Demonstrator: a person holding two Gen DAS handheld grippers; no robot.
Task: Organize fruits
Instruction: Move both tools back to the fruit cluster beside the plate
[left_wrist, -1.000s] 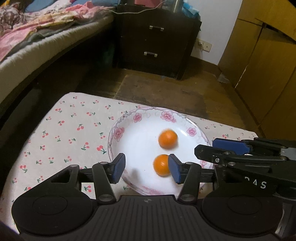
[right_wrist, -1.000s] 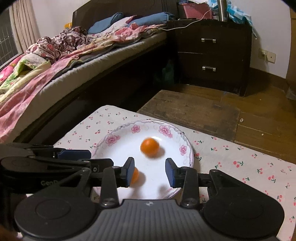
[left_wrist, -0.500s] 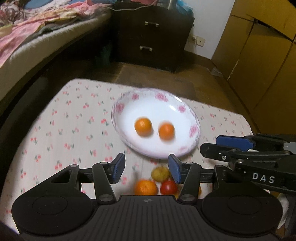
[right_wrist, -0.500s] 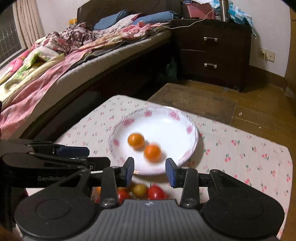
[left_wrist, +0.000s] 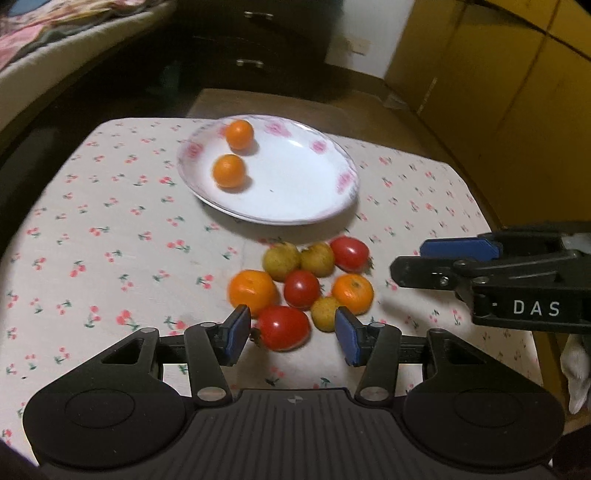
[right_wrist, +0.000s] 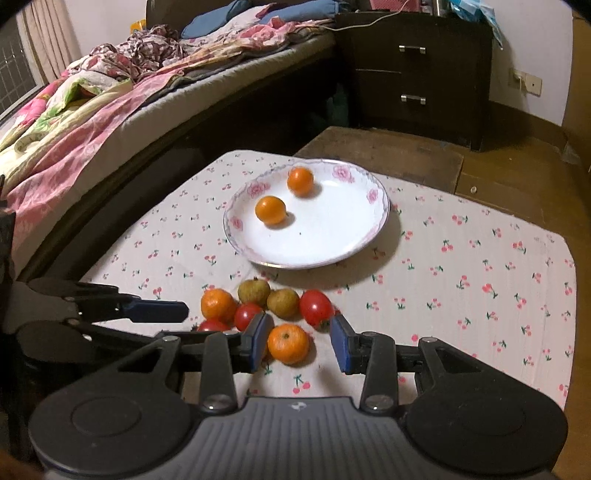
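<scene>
Right now two oranges (left_wrist: 232, 155) sit on the left side of the white plate (left_wrist: 295, 206) with pink flowers. The plate rests on the counter (left_wrist: 92, 240), which has a cherry cloth on it. Just in front of the plate lies a pile of fruit (left_wrist: 303, 284): red tomatoes, oranges and small yellow-green ones, all touching. The left gripper (left_wrist: 291, 338) hangs over the near red tomato (left_wrist: 284, 326), its jaws apart and holding nothing. The right gripper (right_wrist: 301, 341) hangs over a near orange (right_wrist: 288, 343), jaws apart too, also holding nothing.
</scene>
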